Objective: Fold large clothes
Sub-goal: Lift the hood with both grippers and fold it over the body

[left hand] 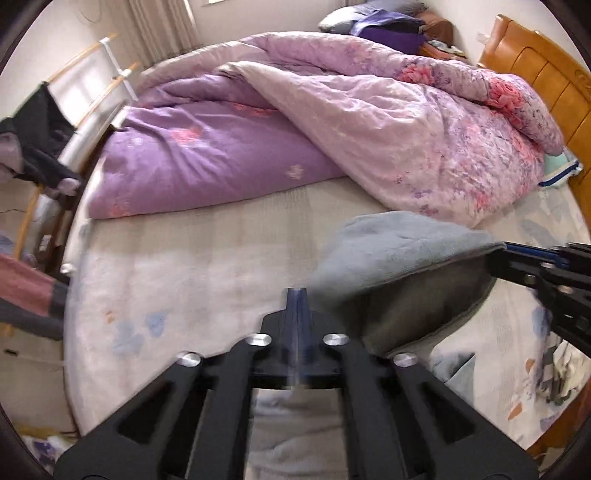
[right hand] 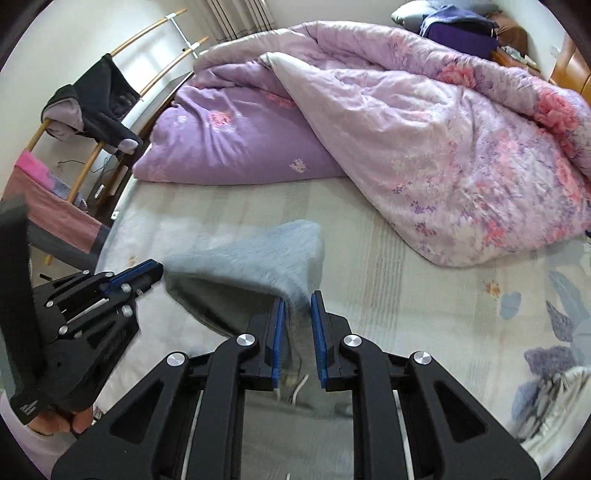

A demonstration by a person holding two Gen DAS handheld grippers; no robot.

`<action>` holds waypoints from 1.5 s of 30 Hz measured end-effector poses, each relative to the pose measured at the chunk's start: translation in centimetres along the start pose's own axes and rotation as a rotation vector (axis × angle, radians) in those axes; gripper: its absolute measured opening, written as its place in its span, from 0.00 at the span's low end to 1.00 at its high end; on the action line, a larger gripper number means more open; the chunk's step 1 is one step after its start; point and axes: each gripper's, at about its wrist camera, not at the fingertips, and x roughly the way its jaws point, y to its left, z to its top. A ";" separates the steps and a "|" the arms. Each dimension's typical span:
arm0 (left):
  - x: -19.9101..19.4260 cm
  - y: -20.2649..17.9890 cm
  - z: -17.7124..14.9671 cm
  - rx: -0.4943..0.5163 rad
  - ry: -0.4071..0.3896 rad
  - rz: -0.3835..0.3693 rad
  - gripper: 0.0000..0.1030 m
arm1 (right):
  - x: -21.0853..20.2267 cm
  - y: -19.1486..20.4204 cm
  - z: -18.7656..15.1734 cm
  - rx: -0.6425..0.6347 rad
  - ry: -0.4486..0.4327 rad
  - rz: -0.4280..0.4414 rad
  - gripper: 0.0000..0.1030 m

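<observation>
A grey fleece garment (left hand: 399,258) hangs stretched between my two grippers above the bed, its fuzzy blue-grey side up and a darker lining below. My left gripper (left hand: 296,295) is shut on one edge of it, and its pads look pressed together. In the right wrist view the garment (right hand: 258,258) bunches between the blue pads (right hand: 318,325) of my right gripper (right hand: 297,310), which is shut on the fabric. A white drawstring (right hand: 300,387) dangles below. The left gripper (right hand: 151,271) shows at the left, the right gripper (left hand: 532,262) at the right edge.
A rumpled purple floral duvet (left hand: 332,129) fills the far half of the bed. The pale patterned sheet (left hand: 166,280) lies under the garment. A wooden headboard (left hand: 546,70) stands at the right, and a drying rack with dark clothes (right hand: 99,99) at the left. More clothes (left hand: 388,26) are piled at the back.
</observation>
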 end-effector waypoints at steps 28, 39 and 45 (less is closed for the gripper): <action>26.3 2.2 -5.0 0.046 0.285 -0.080 0.81 | 23.4 -7.1 -4.4 -0.153 0.299 -0.157 0.55; 29.9 2.9 -3.9 -0.051 0.319 -0.106 0.06 | 21.7 -9.6 -4.6 0.029 0.200 -0.106 0.14; 21.7 4.5 -4.2 -0.147 0.232 -0.106 0.06 | 15.1 -9.2 -4.4 0.095 0.110 -0.047 0.11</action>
